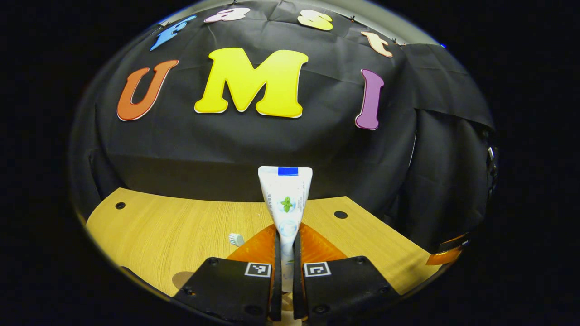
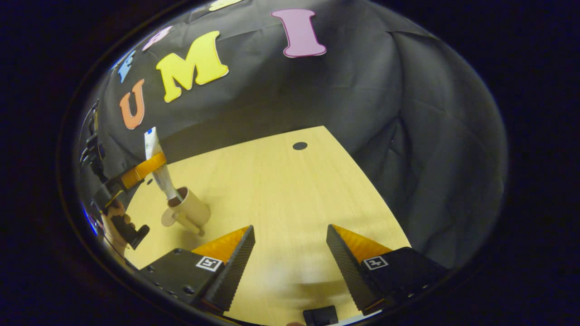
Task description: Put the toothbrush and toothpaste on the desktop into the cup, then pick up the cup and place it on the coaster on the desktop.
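toothpaste (image 1: 286, 203) upright, pinched by left gripper (image 1: 285, 271), over cup (image 2: 190, 209).

left gripper (image 1: 285, 253): two black flat plates with dark screws, each carrying a square black-and-white marker near its inner edge | right gripper (image 2: 290, 253): black plates, screws along the left plate's rim, one square marker per side, fingers (image 2: 235, 267) wedge-shaped with ribbed inner faces, small black block low between them
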